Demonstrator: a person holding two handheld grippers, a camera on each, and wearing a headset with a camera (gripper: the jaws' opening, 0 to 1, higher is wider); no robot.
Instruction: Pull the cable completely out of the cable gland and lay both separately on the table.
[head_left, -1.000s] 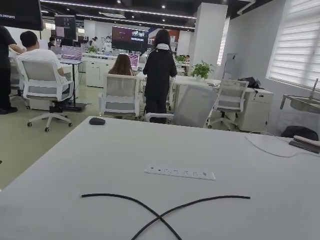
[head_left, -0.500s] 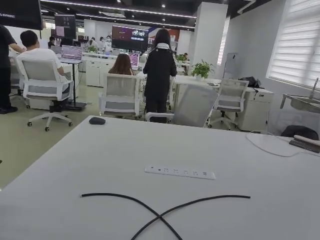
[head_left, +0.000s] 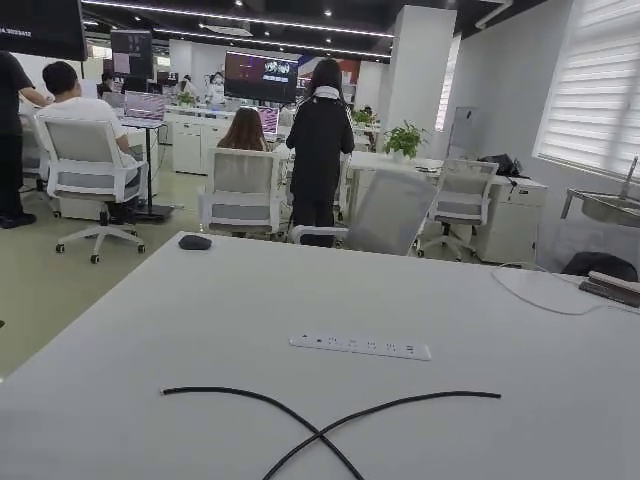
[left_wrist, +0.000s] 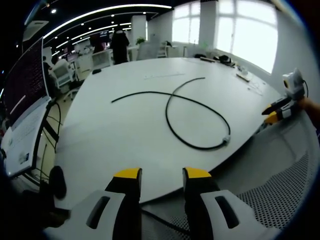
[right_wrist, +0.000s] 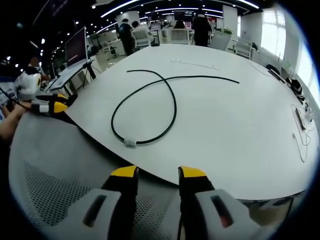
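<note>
Open-plan office, people and chairs at the back. In the head view a white desk (head_left: 250, 310) carries the black cable (head_left: 320, 434), crossing over itself near the front edge. A power strip (head_left: 360, 346) lies beyond it and a mouse (head_left: 194, 242) at the far edge.

Left gripper view: the left hand-held gripper (left_wrist: 161, 175) is low, off the near desk edge, with its jaws apart and nothing between them. The cable loops on the desk ahead of it. The cable gland (left_wrist: 226, 139), a small pale piece, sits threaded on the loop ahead and to the right of the jaws. The right hand-held gripper (left_wrist: 270, 112) comes in further right, off the desk; I cannot tell its state from here.

Right gripper view: the right hand-held gripper (right_wrist: 157, 172) is also back from the edge, jaws parted and empty. The gland lies just ahead and slightly left of it, at the near end of the loop.

Judgement: this is the approach, with nothing grasped yet. To do it well:
- Clamp one hand-held gripper on the gland body.
- Take the cable right beside the gland with the other.
- Pull straight along the cable's line, not sideways, so it slides rather than kinks.
- Regrip close to the gland as the length feeds through.
</note>
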